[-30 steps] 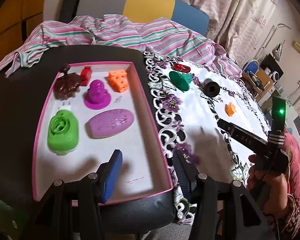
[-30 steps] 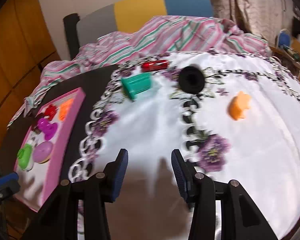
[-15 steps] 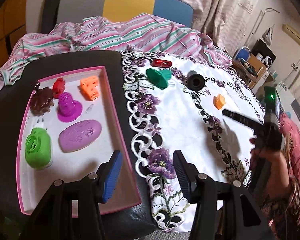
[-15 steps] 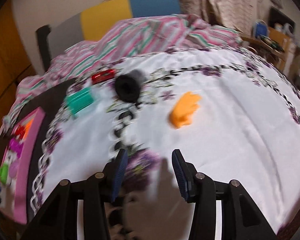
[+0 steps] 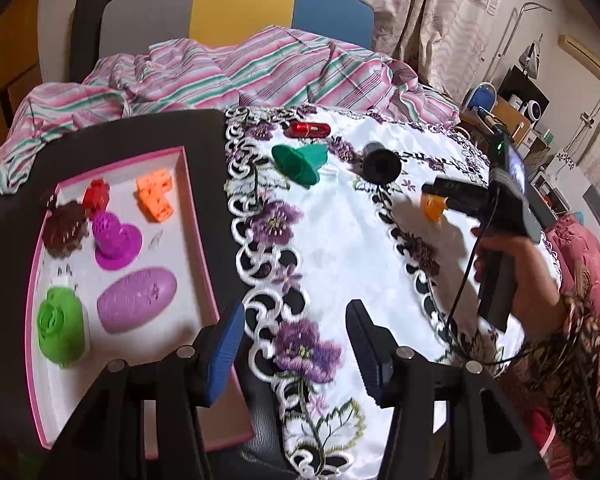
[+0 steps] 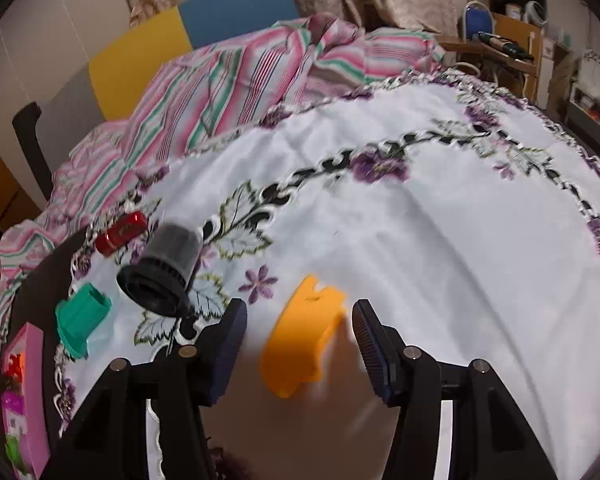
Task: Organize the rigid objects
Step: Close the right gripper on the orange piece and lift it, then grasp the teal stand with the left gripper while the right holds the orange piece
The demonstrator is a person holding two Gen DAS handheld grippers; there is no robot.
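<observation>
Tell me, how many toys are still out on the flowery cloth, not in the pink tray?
4: a red capsule at the far edge, a green funnel shape just in front of it, a black cylinder to its right, and an orange piece between the right gripper's fingers. More may be hidden.

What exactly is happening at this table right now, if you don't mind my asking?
A person is sorting small plastic pieces into a pink tray. The right tool is over an orange piece on the embroidered cloth; its jaws have just been opening and straddle the piece without pressing it. The left tool hangs open and empty near the tray's edge. A red capsule, a green piece and a black cylinder lie on the cloth, not yet sorted.
</observation>
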